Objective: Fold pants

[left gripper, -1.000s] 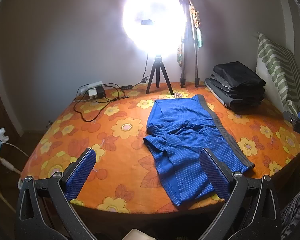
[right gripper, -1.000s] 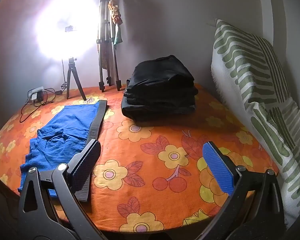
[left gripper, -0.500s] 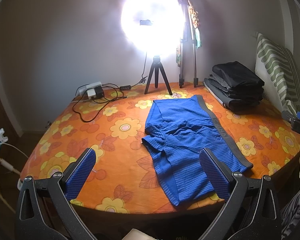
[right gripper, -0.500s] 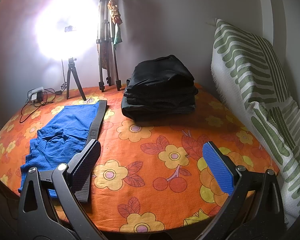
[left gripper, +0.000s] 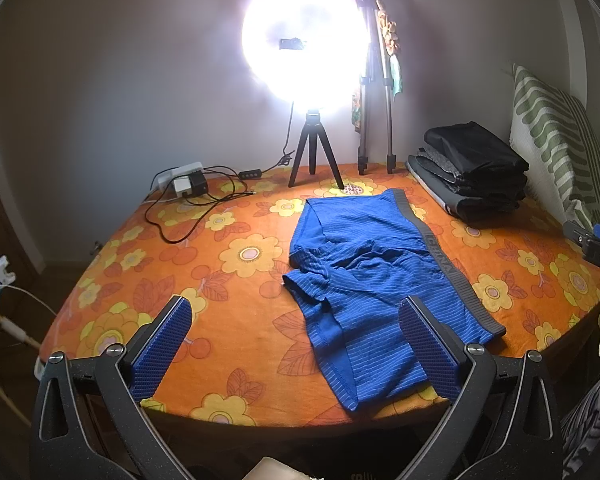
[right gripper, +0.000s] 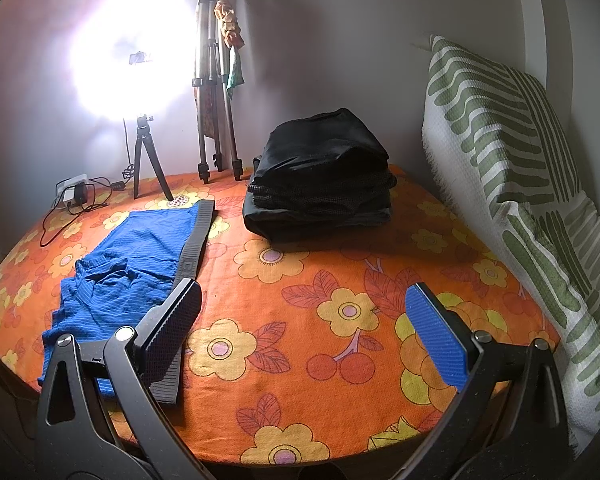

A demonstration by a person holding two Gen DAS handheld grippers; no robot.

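Observation:
Blue shorts [left gripper: 372, 280] with a grey waistband lie spread and rumpled on the orange flowered table [left gripper: 204, 264]. They also show at the left of the right wrist view [right gripper: 132, 276]. My left gripper [left gripper: 296, 344] is open and empty, hovering at the table's near edge, its right finger over the shorts' near end. My right gripper [right gripper: 308, 336] is open and empty, above the table to the right of the shorts; its left finger overlaps the waistband.
A stack of folded dark clothes [left gripper: 472, 168] [right gripper: 320, 176] sits at the back right. A ring light on a small tripod [left gripper: 316, 152], a tall tripod [left gripper: 374, 100], a power strip with cables [left gripper: 184, 186] stand at the back. A striped pillow [right gripper: 520, 184] leans at right.
The left gripper has drifted slightly, so the scene has shifted a little in its view. The shorts lie as before. The right gripper has not visibly moved.

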